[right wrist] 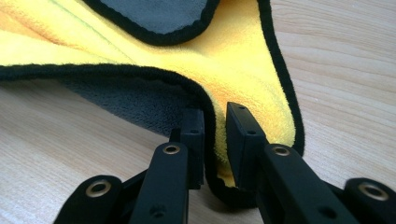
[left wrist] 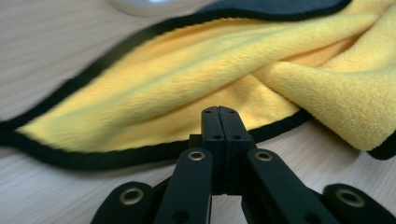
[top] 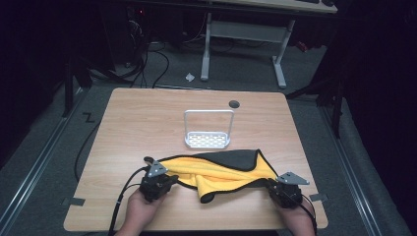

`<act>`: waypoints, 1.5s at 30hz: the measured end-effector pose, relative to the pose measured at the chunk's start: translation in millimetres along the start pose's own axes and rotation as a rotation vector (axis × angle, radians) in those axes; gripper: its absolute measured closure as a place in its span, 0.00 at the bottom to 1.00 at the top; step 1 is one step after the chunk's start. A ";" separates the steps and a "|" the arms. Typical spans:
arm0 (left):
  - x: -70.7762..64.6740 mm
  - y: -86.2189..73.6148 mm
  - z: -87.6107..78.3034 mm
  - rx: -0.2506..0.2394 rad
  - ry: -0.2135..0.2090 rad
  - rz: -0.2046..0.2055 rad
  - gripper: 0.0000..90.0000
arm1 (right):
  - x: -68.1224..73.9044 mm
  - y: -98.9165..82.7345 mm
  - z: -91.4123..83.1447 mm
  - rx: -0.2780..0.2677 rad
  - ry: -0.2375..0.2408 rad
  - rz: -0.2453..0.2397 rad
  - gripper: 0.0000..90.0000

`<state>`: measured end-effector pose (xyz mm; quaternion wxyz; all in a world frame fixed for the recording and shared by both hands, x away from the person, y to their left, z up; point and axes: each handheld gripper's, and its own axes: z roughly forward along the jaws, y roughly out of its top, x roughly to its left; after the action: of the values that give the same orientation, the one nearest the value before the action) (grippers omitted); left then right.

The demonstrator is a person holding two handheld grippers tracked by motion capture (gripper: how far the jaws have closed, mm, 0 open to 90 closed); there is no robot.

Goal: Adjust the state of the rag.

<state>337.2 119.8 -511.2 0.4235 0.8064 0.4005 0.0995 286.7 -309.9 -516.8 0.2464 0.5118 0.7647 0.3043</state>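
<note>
Wooden table (top: 128, 128) carries a yellow cloth (top: 221, 172) near its front edge, before a white rack (top: 207, 130). Left gripper (left wrist: 218, 112) is clamped tight beside the cloth's black hem, holding nothing. Right gripper (right wrist: 215, 126) straddles the hem, jaws not yet pressing.

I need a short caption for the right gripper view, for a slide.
Right hand-held gripper with its jaws around the black-edged fold of a yellow and grey cloth on a wooden table.

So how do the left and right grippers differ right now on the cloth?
The left gripper has its fingers shut together with nothing between them, just short of the cloth's black hem. The right gripper has its fingers apart, straddling a fold of the cloth's edge. Both sit low at the table's near edge.
</note>
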 end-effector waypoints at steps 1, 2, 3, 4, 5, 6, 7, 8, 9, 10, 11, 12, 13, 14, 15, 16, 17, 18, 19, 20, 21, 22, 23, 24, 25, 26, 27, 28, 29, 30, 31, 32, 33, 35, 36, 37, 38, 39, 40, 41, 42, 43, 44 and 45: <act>3.8 -0.7 -4.0 -0.015 -0.004 -0.017 1.00 | 0.1 0.1 0.3 0.000 -0.001 -0.002 0.87; 6.0 -1.4 -6.5 -0.028 -0.010 -0.032 1.00 | 0.3 0.1 0.4 0.001 -0.001 -0.002 0.87; 5.4 -1.5 -6.7 -0.037 -0.010 -0.033 1.00 | 0.4 -0.1 0.4 0.001 0.000 0.000 0.87; 1.1 -1.2 -4.1 -0.039 -0.019 -0.024 1.00 | 0.3 -0.1 0.6 0.000 0.000 0.000 0.87; -4.2 -0.6 0.3 -0.034 -0.035 -0.018 1.00 | 0.1 0.0 0.8 0.001 0.001 0.003 0.87; -8.6 0.0 4.3 -0.031 -0.044 -0.009 1.00 | 0.0 0.2 1.2 0.000 0.001 0.004 0.86; -16.0 1.6 11.7 -0.030 -0.058 0.000 1.00 | 0.2 0.4 1.5 0.003 -0.001 0.007 0.86; -19.5 3.1 16.4 -0.031 -0.067 0.004 0.93 | 0.7 0.7 1.9 0.004 -0.002 0.008 0.86; -24.0 5.1 22.9 -0.029 -0.083 0.002 0.87 | 0.9 0.8 2.3 0.004 -0.003 0.004 0.86; -28.7 7.7 30.8 -0.022 -0.096 0.007 0.79 | 1.0 0.9 2.4 0.005 -0.004 -0.002 0.86; -32.1 9.4 37.0 -0.016 -0.100 0.009 0.74 | 1.3 0.8 2.5 0.005 -0.004 -0.004 0.86; -34.3 10.4 41.7 -0.001 -0.108 0.009 0.69 | 1.2 0.6 2.3 0.005 -0.004 -0.003 0.86; -38.6 11.3 49.0 0.033 -0.110 0.011 0.65 | 1.4 0.4 2.1 0.006 -0.004 0.003 0.86; -41.6 11.0 53.0 0.054 -0.100 0.019 0.61 | 0.9 -0.1 1.9 0.007 0.000 0.007 0.85; -46.4 9.4 55.0 0.050 -0.073 0.044 0.61 | 0.9 -0.1 1.9 0.007 0.000 0.007 0.85; -51.4 7.8 55.1 0.045 -0.022 0.082 0.67 | 0.5 -0.4 1.9 0.007 0.001 0.005 0.85; -52.7 6.8 54.8 0.043 -0.002 0.092 0.77 | 0.1 -0.8 2.0 0.008 0.003 0.003 0.85; -51.9 5.9 53.9 0.043 0.005 0.090 0.86 | -0.1 -1.0 2.0 0.009 0.003 0.003 0.85; -49.9 5.2 53.2 0.042 -0.002 0.078 0.94 | -0.5 -1.2 2.2 0.009 0.002 0.001 0.85; -46.7 4.8 51.9 0.043 -0.016 0.069 0.96 | -0.8 -1.3 2.3 0.010 0.002 -0.001 0.85; -45.1 4.5 50.5 0.048 -0.017 0.070 0.98 | -1.0 -1.4 2.5 0.012 0.002 0.001 0.85; -44.2 4.1 48.7 0.052 -0.008 0.080 0.98 | -1.0 -1.3 2.7 0.013 0.001 0.001 0.85; -42.5 3.7 46.4 0.059 -0.003 0.088 0.98 | -1.4 -1.2 3.1 0.013 0.002 -0.005 0.85; -39.7 3.3 43.5 0.064 0.003 0.087 0.98 | -1.4 -1.1 3.2 0.013 0.002 -0.007 0.85; -36.7 2.9 40.5 0.064 0.007 0.084 0.98 | -1.0 -1.0 3.2 0.016 0.000 -0.003 0.85; -30.3 1.9 34.5 0.061 0.011 0.076 0.98 | -0.9 -1.0 3.2 0.016 -0.001 -0.004 0.86; -24.3 1.2 28.9 0.061 0.013 0.066 0.98 | -0.8 -0.9 3.3 0.016 -0.001 -0.005 0.86; -17.7 0.6 23.5 0.058 0.014 0.051 0.98 | -0.9 -0.9 3.4 0.016 -0.002 -0.008 0.86; -11.2 0.3 17.6 0.052 0.014 0.036 0.99 | -0.9 -0.8 3.6 0.016 -0.002 -0.009 0.86; -5.0 0.3 11.6 0.040 0.014 0.024 0.99 | -1.0 -0.7 4.0 0.015 -0.001 -0.010 0.86; -0.8 0.4 7.4 0.032 0.015 0.016 0.98 | -1.0 -0.7 4.3 0.015 0.004 -0.008 0.85; 3.8 0.5 2.5 0.019 0.023 0.005 0.98 | -1.1 -0.6 4.7 0.015 0.011 -0.007 0.85; 8.2 0.4 -1.8 0.006 0.027 -0.006 0.98 | -0.5 -0.4 5.4 0.017 0.020 -0.003 0.84; 14.7 -1.9 -7.6 -0.023 0.004 -0.053 0.96 | 2.5 0.3 6.3 0.019 0.030 -0.003 0.81; 15.9 -4.2 -9.2 -0.038 -0.003 -0.069 0.95 | 4.2 0.9 5.6 0.019 0.029 -0.005 0.79; 15.8 -6.6 -9.9 -0.046 -0.004 -0.078 0.94 | 6.3 0.8 3.0 0.013 0.024 -0.001 0.76; 14.7 -8.5 -9.7 -0.050 -0.001 -0.079 0.94 | 6.3 0.8 3.0 0.013 0.024 -0.001 0.76; 13.3 -9.4 -8.7 -0.044 0.008 -0.066 0.94 | 6.3 0.3 1.3 0.010 0.026 0.005 0.75; 12.0 -9.6 -7.5 -0.040 0.016 -0.055 0.95 | 5.8 -0.5 -1.5 0.004 0.028 0.013 0.73; 11.6 -9.6 -6.4 -0.036 0.024 -0.046 0.95 | 4.9 -1.0 -3.9 -0.002 0.030 0.021 0.72; 12.2 -9.7 -5.1 -0.036 0.025 -0.049 0.96 | 4.2 -1.1 -6.3 -0.009 0.032 0.032 0.71; 13.7 -9.9 -3.4 -0.032 0.023 -0.055 0.96 | 3.0 -1.0 -8.6 -0.019 0.036 0.038 0.70; 15.2 -9.7 -1.4 -0.029 0.021 -0.060 0.96 | 2.1 -0.9 -10.9 -0.028 0.040 0.047 0.69; 16.1 -8.9 1.0 -0.026 0.024 -0.061 0.96 | 1.6 -0.8 -12.9 -0.037 0.044 0.053 0.68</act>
<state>343.3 133.8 -521.5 0.4321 0.7868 0.4288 0.1015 276.8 -311.4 -508.5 0.2309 0.5204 0.7504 0.3358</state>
